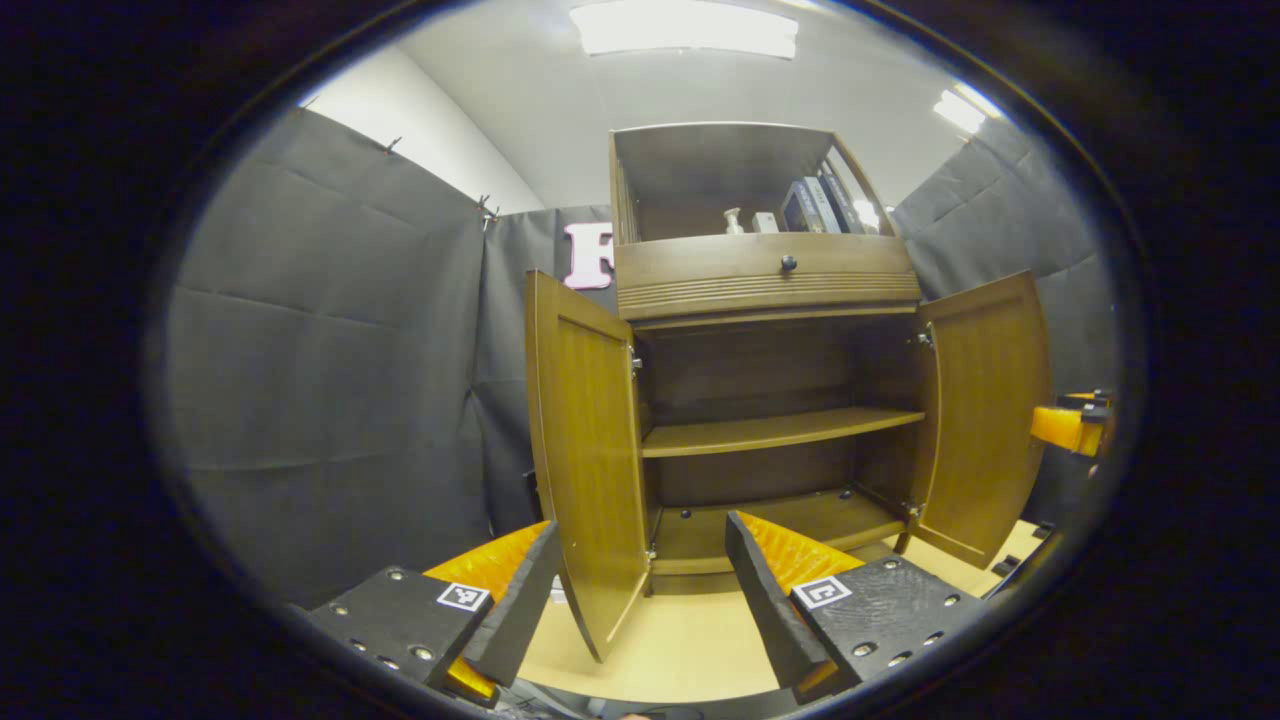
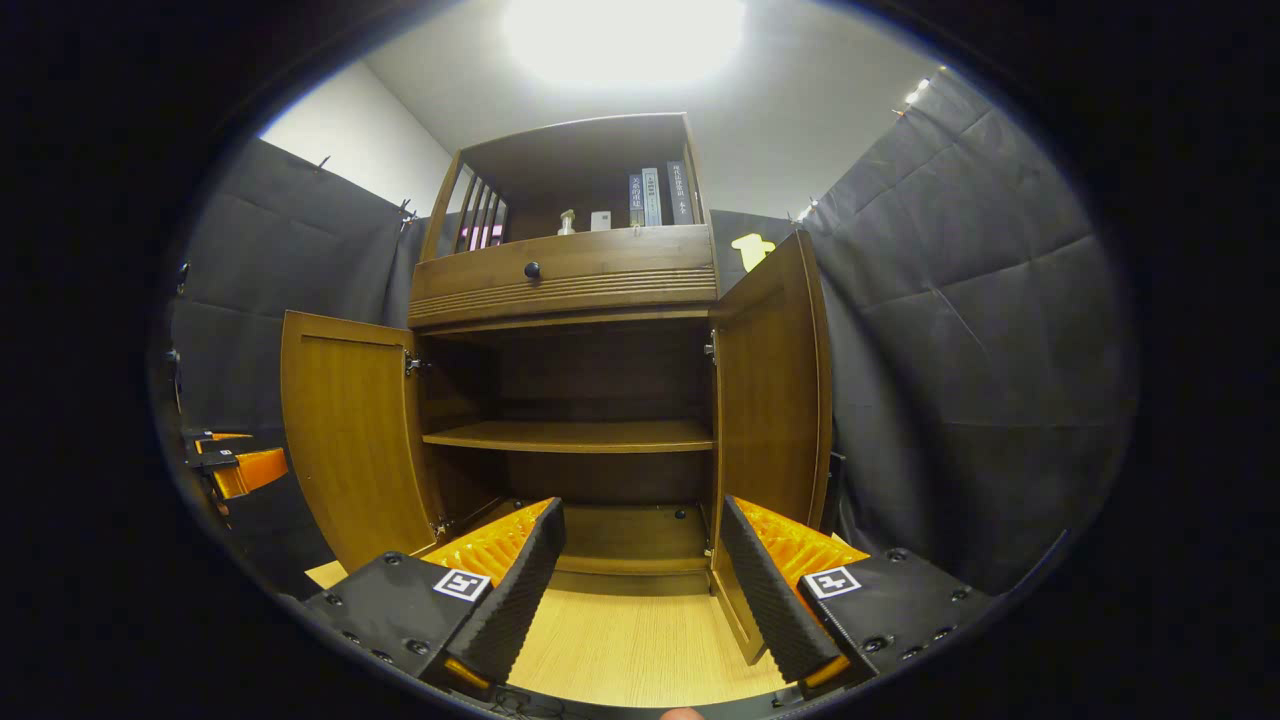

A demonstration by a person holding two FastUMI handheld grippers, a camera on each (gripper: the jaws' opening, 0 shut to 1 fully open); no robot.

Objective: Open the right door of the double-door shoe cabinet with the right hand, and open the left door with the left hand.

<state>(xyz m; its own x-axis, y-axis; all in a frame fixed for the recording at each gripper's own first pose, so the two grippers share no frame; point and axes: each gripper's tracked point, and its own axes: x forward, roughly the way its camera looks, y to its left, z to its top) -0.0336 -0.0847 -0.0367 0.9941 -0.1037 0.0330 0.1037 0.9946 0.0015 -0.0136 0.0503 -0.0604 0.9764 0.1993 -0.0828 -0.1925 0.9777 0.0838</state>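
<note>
1. I had the left hand-held gripper (image 1: 640,590) spread wide and holding nothing; the left door's free edge stood between its fingers without touching either, which I judged meant it had let go of the door.
2. The left door (image 1: 590,450) stood swung out from the shoe cabinet (image 1: 765,275), at about 9 o'clock of the opening in the left gripper view.
3. I had the right hand-held gripper (image 2: 640,580) equally wide and empty, with the right door (image 2: 770,390) open edge-on at about 3 o'clock of the opening and its lower edge just inside the right-side finger.
4. With both doors wide, I judged the task as good as done.
5. Inside, the middle shelf (image 2: 570,435) and the bottom board looked bare.
6. The open top compartment held a few upright books (image 2: 655,197) and a small pale ornament (image 2: 567,222); the drawer knob (image 2: 532,270) sat below them, drawer closed.
7. The other gripper showed orange at 3 o'clock in the left gripper view.
</note>
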